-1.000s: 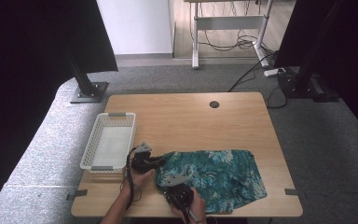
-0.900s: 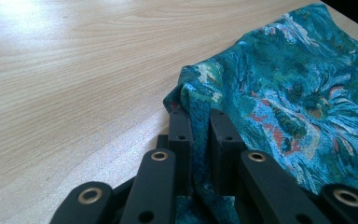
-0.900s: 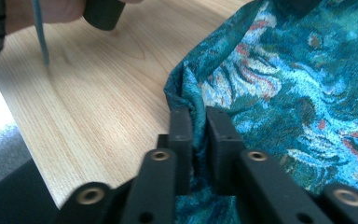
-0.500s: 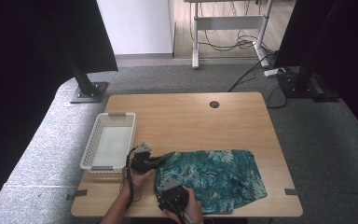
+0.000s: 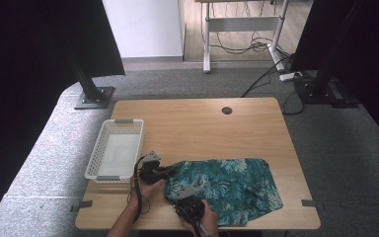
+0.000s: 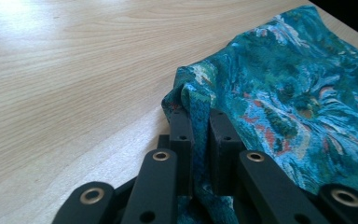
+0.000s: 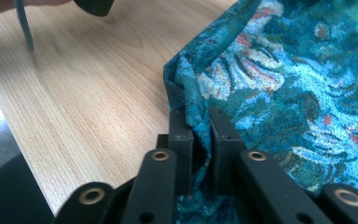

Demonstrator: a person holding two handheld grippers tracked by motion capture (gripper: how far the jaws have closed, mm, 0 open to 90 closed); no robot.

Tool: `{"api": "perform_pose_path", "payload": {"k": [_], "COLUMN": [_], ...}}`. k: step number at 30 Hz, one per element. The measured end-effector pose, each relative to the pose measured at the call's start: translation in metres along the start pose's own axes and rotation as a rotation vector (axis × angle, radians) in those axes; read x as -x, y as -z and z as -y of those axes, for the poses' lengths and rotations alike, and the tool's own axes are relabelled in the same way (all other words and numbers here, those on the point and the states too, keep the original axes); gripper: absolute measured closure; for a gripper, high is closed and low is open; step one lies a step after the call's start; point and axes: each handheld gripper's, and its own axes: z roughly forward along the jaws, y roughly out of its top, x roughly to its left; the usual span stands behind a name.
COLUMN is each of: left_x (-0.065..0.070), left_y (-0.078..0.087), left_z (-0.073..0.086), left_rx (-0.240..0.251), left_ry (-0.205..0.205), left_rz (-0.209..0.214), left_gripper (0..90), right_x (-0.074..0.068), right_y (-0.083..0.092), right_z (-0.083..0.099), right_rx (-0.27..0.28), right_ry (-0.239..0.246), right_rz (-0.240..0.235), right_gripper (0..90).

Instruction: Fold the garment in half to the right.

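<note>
- While the teal floral cloth (image 5: pixel 227 185) lies flat on the near right part of the desk (image 5: pixel 197 126), both grippers pinch its left edge.
- Left hand-held gripper (image 6: pixel 198 135): clamped on a fabric fold.
- Right hand-held gripper (image 7: pixel 198 128): jaws just closed, clamped on the near-left corner.
- White basket (image 5: pixel 93 162) sits left.

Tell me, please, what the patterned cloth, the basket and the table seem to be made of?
Cloth: probably thin woven or knit fabric, matte; it bunches where it is pinched. Basket: likely white plastic, with perforated walls. Table: light wood or wood-look laminate, smooth, with visible grain.
</note>
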Motion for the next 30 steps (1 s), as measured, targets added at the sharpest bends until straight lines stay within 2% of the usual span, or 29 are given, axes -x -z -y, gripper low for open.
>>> {"api": "perform_pose_path", "payload": {"k": [6,10,21,30], "left_x": [0.002,0.003,0.010,0.011], "left_y": [0.000,0.002,0.005,0.013], "left_z": [-0.002,-0.003,-0.006,-0.012], "left_rx": [0.006,0.010,0.009,0.012], "left_ry": [0.003,0.005,-0.001,0.002], "left_rz": [0.015,0.025,0.045,0.036], "left_gripper": [82.0,82.3,82.9,83.0], "right_x": [0.009,0.011,0.025,0.028], "right_y": [0.004,0.007,0.013,0.020], "right_z": [0.004,0.006,0.009,0.007], "right_rx": [0.032,0.053,0.080,0.119], "right_ry": [-0.060,-0.063,-0.108,-0.120], "right_rz": [-0.037,-0.052,-0.152,-0.138], "right_gripper": [85.2,85.9,86.7,86.5]}}
